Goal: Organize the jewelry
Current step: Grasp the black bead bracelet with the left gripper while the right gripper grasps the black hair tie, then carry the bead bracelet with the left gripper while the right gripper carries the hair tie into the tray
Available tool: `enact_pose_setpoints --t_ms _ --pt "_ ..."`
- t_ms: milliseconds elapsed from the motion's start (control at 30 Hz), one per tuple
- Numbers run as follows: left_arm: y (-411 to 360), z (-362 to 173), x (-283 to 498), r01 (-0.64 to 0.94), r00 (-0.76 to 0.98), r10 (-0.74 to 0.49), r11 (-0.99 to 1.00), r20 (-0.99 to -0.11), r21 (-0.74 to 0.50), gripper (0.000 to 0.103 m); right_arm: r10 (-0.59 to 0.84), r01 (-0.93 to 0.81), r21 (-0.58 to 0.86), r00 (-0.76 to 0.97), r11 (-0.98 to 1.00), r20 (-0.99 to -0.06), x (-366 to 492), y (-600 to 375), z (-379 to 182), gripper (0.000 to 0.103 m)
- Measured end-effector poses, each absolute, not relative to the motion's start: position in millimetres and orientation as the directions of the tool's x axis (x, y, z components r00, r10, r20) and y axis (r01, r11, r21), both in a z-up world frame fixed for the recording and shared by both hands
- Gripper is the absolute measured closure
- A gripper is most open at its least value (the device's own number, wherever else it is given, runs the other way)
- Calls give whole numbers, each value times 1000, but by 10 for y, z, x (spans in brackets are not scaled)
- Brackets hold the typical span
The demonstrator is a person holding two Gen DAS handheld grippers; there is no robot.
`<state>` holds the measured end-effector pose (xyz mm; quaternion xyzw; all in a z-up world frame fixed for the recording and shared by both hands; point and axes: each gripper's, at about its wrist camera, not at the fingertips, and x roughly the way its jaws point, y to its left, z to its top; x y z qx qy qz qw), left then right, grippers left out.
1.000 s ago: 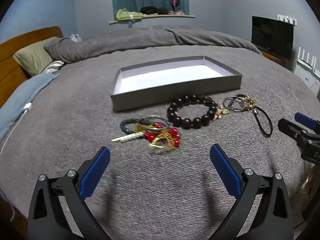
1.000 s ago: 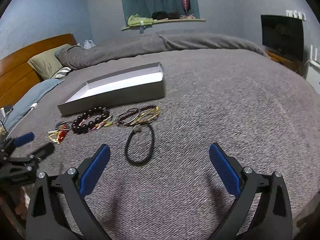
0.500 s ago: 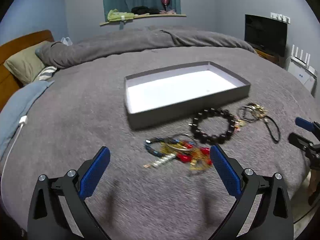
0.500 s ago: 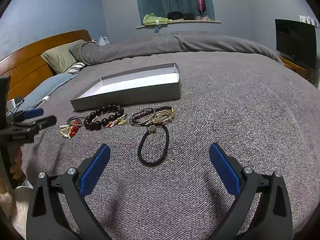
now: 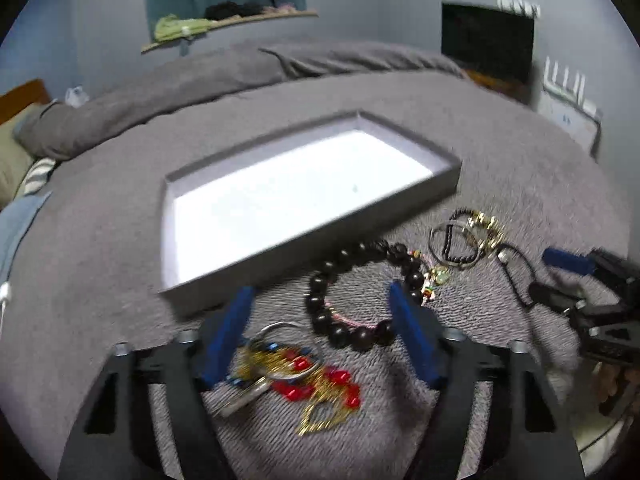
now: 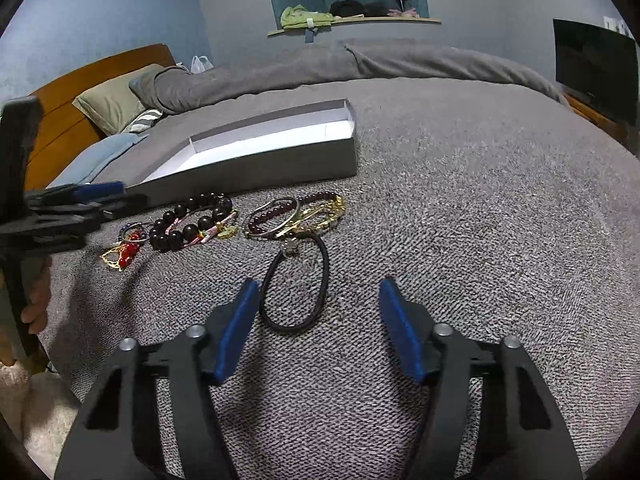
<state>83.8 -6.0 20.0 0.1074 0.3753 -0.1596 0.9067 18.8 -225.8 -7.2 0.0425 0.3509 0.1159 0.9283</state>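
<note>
1. The left claw [image 5: 320, 328] is standing wide open and gripping nothing, its blue pads [image 5: 228, 332] spread in the lower middle of the left wrist view on either side of the red and gold tangle [image 5: 308, 380].
2. The right claw [image 6: 316, 320] is also gaping and empty, low in the right wrist view, with the black cord loop [image 6: 296, 284] lying just ahead of its left pad.
3. The jewelry is sitting loose on the grey bed cover [image 6: 460, 220], strung out in a row in front of the grey tray [image 5: 312, 240], which is showing a bare white floor.
4. The dark bead bracelet [image 5: 360, 292] is looking like the heaviest piece; its round beads are probably slippery, so pinching across the strand rather than on one bead seems safer.
5. The red and gold tangle is probably light, limp and snag-prone; taking it near its middle may lift the whole cluster at once.
6. The thin bangles and gold chain [image 6: 296, 216] are likely sliding easily and sinking into the soft cover, so a low, flat pinch seems called for.
7. The left wrist view is showing the tray's whole interior and the tangle up close, though blurred.
8. The right wrist view is showing the cord loop whole, the tray's long side wall, and the left claw side-on at the left edge.
</note>
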Motion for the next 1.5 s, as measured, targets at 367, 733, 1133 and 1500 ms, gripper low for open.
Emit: enact_pose_setpoints --t_ms 367,733,1133,1500 --pt "9 -75 1135 331 605 -203 944 -770 11 75 232 -177 150 716 973 -659 197 -2245 -116 71" --pt "-29 -127 1193 357 602 -226 934 -766 6 87 225 -170 148 713 974 -664 288 -2230 -145 100" --pt "6 439 731 359 732 -259 933 -630 34 88 202 -202 61 820 978 -536 85 -2131 243 100" --pt "289 1050 736 296 818 -235 955 -524 33 88 242 -241 55 882 969 -404 585 -1926 951 100"
